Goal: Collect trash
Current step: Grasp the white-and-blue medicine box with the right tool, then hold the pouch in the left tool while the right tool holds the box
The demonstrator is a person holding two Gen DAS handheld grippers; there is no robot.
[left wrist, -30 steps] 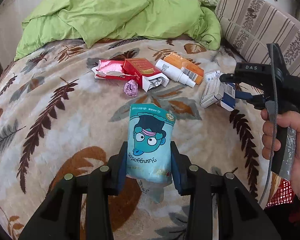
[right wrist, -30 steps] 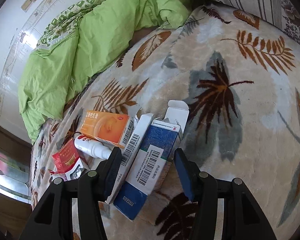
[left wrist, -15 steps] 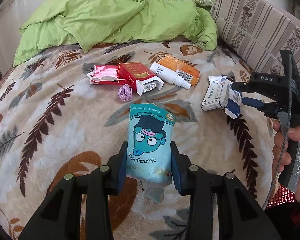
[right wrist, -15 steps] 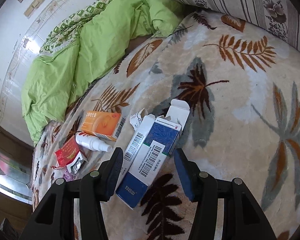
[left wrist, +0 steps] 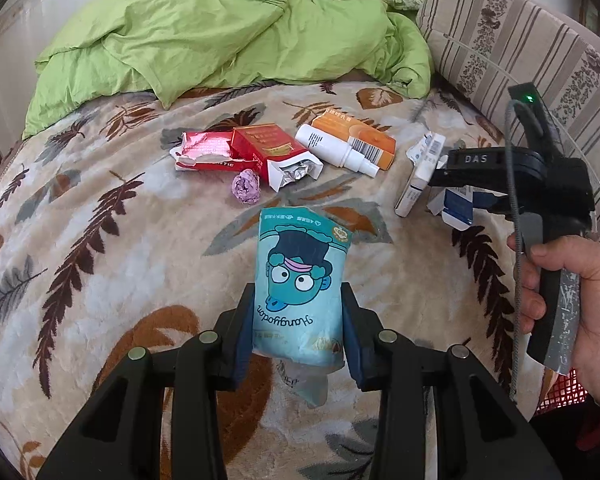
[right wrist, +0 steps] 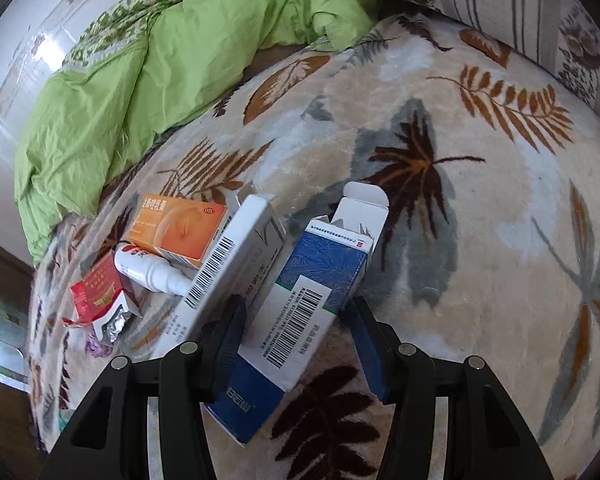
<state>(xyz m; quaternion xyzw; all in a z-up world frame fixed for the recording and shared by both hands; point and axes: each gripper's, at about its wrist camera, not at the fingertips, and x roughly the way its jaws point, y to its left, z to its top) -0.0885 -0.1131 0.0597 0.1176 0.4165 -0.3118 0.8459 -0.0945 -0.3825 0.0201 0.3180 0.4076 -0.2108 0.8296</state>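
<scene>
- Our left gripper (left wrist: 298, 320) pinches a teal snack pouch (left wrist: 302, 280), both pads flat against its sides; the soft, glossy plastic carries a cartoon face seen upside down, and a crumpled clear tail hangs below the jaws, above the blanket (left wrist: 100, 280).
- Our right gripper (right wrist: 296, 332) stands part-way spread around a blue-and-white carton (right wrist: 300, 304). The left pad sits against the carton's edge and the corner of the white box (right wrist: 236, 256) beside it; the right pad is close to the other side, and we cannot tell whether it presses.
- The blue carton is stiff card with 2 barcode labels and a torn-open top flap, lying on the plush blanket near the striped cushion (left wrist: 520, 52).
- In the left wrist view a hand (left wrist: 568, 292) grips the right gripper's black handle, its jaws over those same cartons at the blanket's right side.
- More trash lies in a loose row farther up the blanket: an orange carton (left wrist: 356, 136), a smooth white spray bottle (left wrist: 336, 152) leaning on it, a red cigarette pack (left wrist: 272, 152) with foil showing at its open end, a torn red wrapper (left wrist: 204, 152) and a crumpled purple wad (left wrist: 245, 187).
- A wrinkled green duvet (left wrist: 220, 36) is heaped beyond, on the thick fleece printed with brown and grey leaves.
</scene>
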